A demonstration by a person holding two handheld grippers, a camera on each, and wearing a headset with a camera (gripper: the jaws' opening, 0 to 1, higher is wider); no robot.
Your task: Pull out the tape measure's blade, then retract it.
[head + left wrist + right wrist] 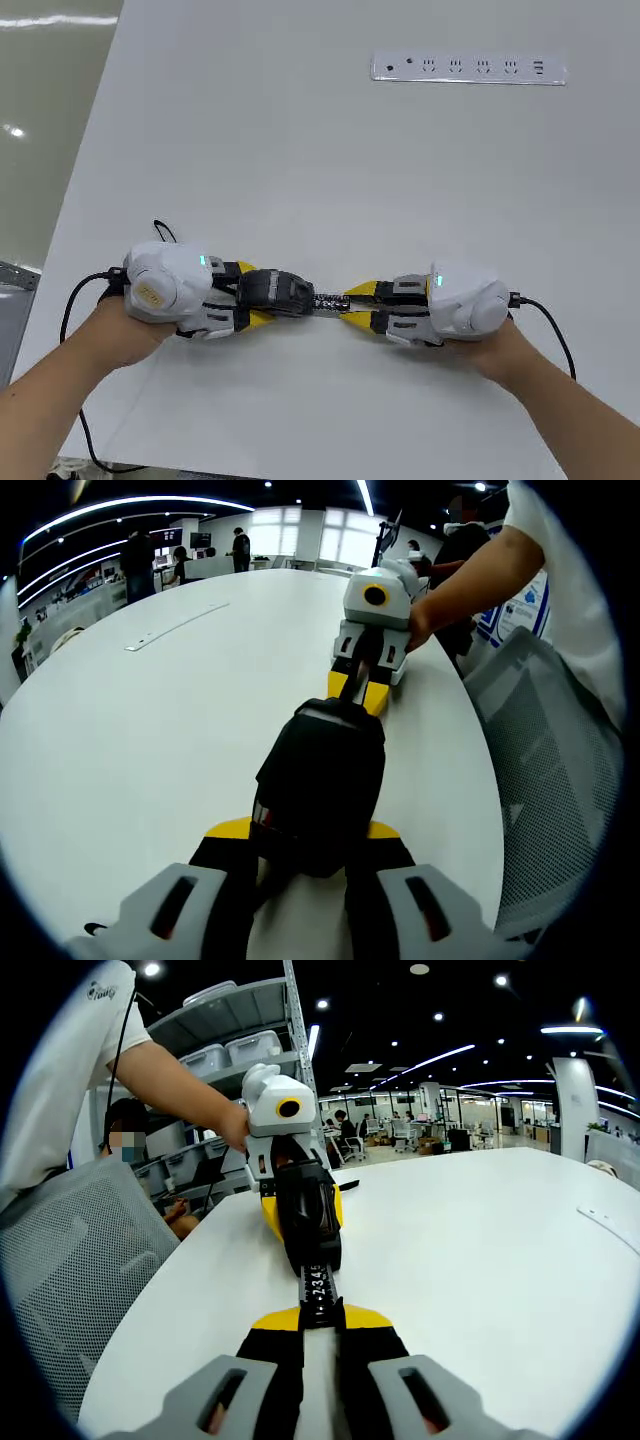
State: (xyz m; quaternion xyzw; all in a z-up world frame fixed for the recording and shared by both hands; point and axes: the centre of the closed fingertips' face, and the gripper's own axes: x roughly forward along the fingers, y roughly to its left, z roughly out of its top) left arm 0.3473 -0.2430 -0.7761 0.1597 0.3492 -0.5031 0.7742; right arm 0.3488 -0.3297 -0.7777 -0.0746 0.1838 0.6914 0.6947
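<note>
While the left hand-held gripper (252,293) clamps the tape measure (282,292) and the right hand-held gripper (357,304) pinches its blade (330,300), little is out. Most pulling and all retracting likely remain.

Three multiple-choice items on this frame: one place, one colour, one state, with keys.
1. The power strip lies: A between the grippers; B at the far side of the table; C under the case.
2. The tape measure case is: A black; B red; C white.
3. The blade is: A fully retracted; B lying loose; C drawn out slightly.
Key: B, it sits well beyond both grippers; A, a dark body in the left gripper; C, a short stretch reaches the right gripper.
</note>
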